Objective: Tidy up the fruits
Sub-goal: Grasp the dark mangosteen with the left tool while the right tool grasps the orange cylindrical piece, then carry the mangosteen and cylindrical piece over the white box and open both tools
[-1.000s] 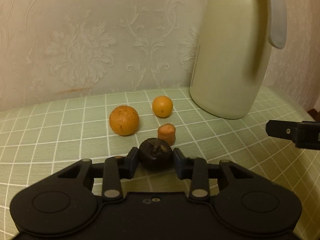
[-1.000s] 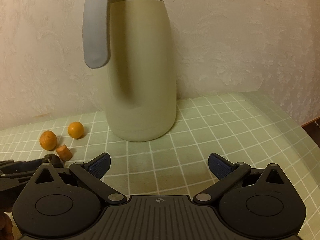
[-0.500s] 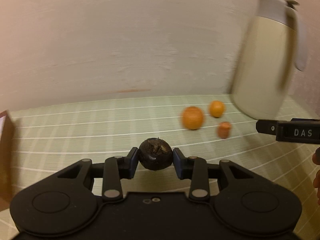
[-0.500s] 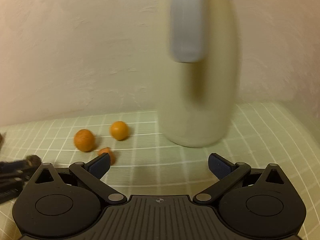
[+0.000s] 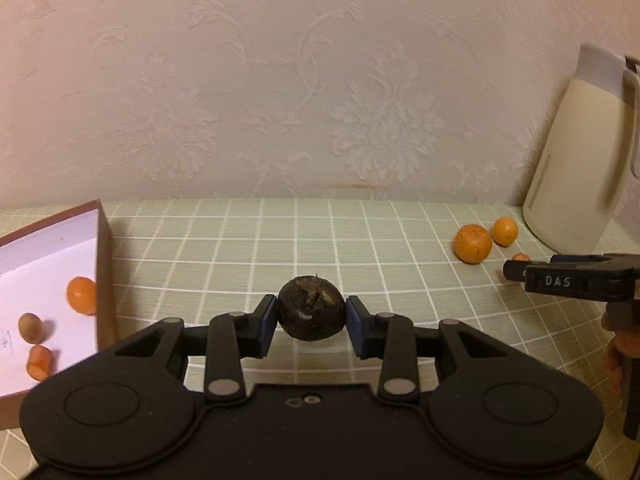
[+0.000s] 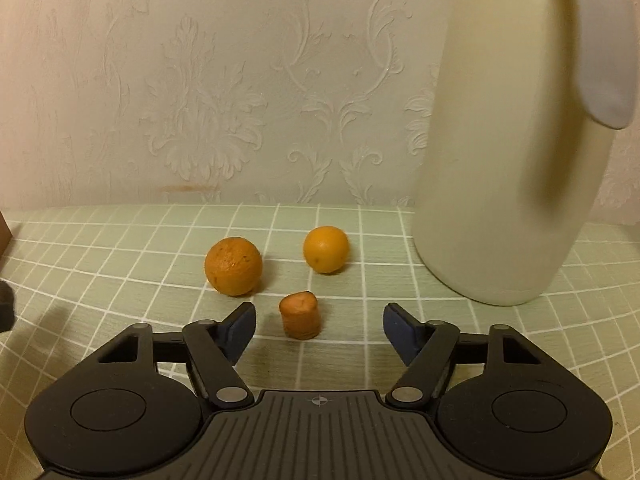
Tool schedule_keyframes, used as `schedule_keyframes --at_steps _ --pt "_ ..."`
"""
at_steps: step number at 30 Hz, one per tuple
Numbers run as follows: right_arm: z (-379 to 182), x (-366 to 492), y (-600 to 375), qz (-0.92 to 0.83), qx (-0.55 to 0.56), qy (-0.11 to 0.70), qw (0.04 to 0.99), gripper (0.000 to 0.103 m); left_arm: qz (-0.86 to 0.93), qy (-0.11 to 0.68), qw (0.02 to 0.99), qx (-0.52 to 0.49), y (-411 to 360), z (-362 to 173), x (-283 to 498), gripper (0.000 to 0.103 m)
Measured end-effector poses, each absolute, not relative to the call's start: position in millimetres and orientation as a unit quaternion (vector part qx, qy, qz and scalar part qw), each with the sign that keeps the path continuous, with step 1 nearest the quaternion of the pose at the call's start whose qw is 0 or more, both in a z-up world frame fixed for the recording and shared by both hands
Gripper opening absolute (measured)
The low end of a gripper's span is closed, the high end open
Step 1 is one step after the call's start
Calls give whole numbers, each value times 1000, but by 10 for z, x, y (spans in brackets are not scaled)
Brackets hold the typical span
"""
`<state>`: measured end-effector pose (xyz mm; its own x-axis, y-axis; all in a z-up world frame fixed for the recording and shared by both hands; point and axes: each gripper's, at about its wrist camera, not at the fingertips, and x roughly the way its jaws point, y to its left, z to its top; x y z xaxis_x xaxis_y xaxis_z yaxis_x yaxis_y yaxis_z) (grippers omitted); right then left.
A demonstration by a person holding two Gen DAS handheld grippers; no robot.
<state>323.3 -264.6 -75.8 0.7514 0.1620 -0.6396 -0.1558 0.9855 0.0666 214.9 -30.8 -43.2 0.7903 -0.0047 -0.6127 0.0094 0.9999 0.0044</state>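
My left gripper (image 5: 312, 320) is shut on a dark round fruit (image 5: 311, 312), held above the green checked cloth. To its left lies a shallow brown box (image 5: 105, 264) with a white floor, holding an orange (image 5: 81, 295), a small brownish fruit (image 5: 30, 327) and a carrot piece (image 5: 39, 362). My right gripper (image 6: 319, 326) is open, with a carrot piece (image 6: 301, 315) standing just ahead between its fingertips. Behind it sit a larger rough orange (image 6: 233, 266) and a smaller smooth orange (image 6: 325, 249). The right gripper also shows in the left wrist view (image 5: 576, 276).
A tall cream thermos jug (image 6: 508, 152) with a grey handle stands at the right by the wall. Patterned wallpaper (image 5: 320, 100) closes off the back of the table. The green checked cloth (image 5: 304, 240) covers the table.
My left gripper swung left with the dark fruit, so the box came into view. My right gripper swung left toward the oranges and carrot piece, which now lie close ahead.
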Motion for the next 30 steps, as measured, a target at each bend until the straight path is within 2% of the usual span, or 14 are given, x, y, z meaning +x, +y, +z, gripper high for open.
schedule_keyframes --at_steps 3,5,7,8,9,10,30 --pt "-768 3285 -2627 84 2 343 936 66 -2 318 948 -1 -234 -386 2119 28" --pt "-780 3315 -2615 84 3 346 935 59 -2 319 948 -2 -226 -384 2105 28" --pt "-810 3348 -2589 80 -4 355 931 41 -4 321 947 0 -224 -384 2106 28" --pt "-823 3356 -2581 79 -5 358 930 40 -4 321 947 0 -225 -381 2104 28" --pt "-823 3367 -2568 81 -7 358 930 26 -4 320 947 1 -227 -376 2103 28" --pt "-808 3373 -2556 78 -10 360 929 22 -4 319 948 1 -219 -373 2099 28" --pt "-45 2833 -2523 99 -28 310 945 22 15 289 957 10 34 16 1742 28"
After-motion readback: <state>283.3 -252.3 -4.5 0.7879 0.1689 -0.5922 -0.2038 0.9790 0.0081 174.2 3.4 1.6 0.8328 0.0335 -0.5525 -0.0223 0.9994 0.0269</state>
